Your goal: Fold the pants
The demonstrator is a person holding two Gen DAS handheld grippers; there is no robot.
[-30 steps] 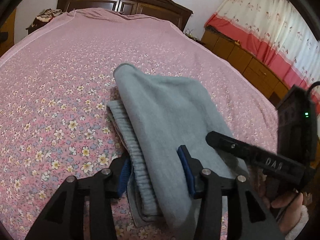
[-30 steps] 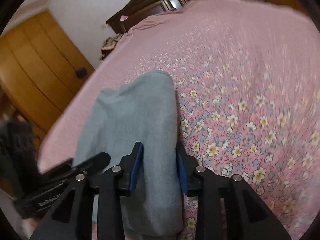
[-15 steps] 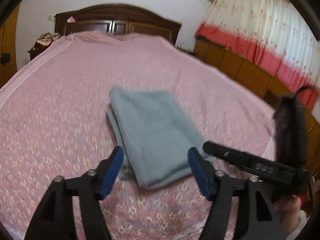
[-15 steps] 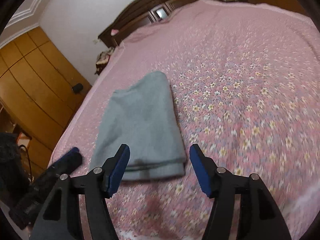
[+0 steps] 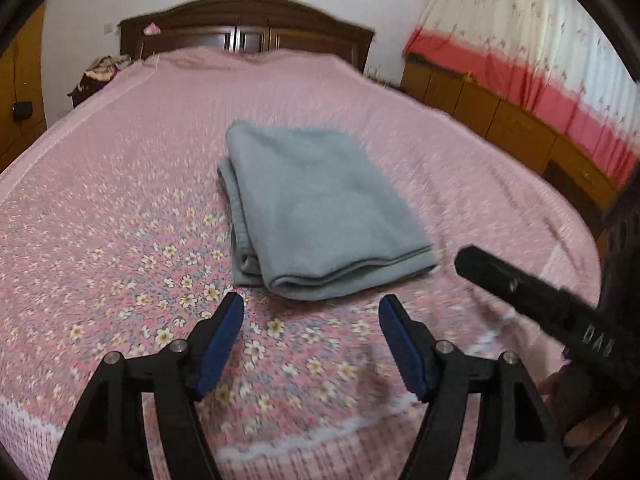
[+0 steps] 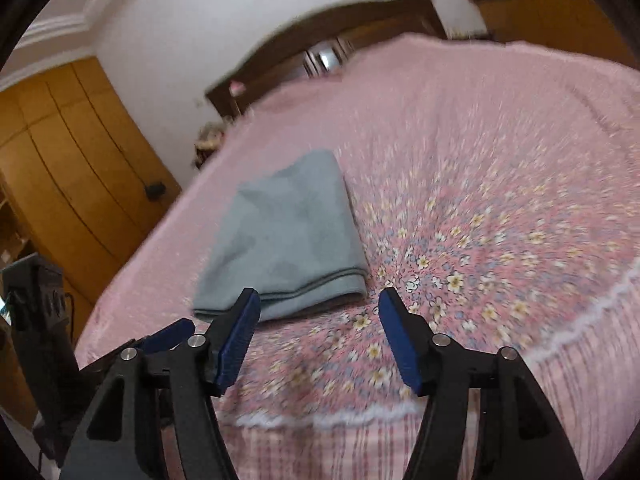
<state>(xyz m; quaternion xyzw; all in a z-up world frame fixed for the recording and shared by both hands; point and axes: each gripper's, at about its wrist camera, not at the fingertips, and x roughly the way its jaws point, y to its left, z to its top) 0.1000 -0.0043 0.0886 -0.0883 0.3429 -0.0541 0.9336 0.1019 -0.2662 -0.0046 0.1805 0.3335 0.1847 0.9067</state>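
The grey pants [image 5: 316, 208] lie folded into a compact rectangle on the pink flowered bedspread [image 5: 120, 208], its layered fold edge facing me. My left gripper [image 5: 311, 312] is open, a little short of that near edge, with nothing between its blue pads. In the right wrist view the same folded pants [image 6: 286, 236] lie ahead and left, and my right gripper [image 6: 318, 304] is open too, held back from the near edge. The right gripper's black finger [image 5: 532, 300] crosses the right side of the left wrist view, with a hand [image 5: 576, 408] below it.
The bed's front edge with white trim [image 6: 360, 412] runs just under both grippers. A dark wooden headboard [image 5: 248, 32] stands at the far end. Wooden cabinets [image 5: 520, 124] under red and white curtains line the right, and a wooden wardrobe [image 6: 68, 168] the left.
Both grippers opened, let go of the pants and drew back toward the bed's front edge. The folded pants stay flat on the bedspread.
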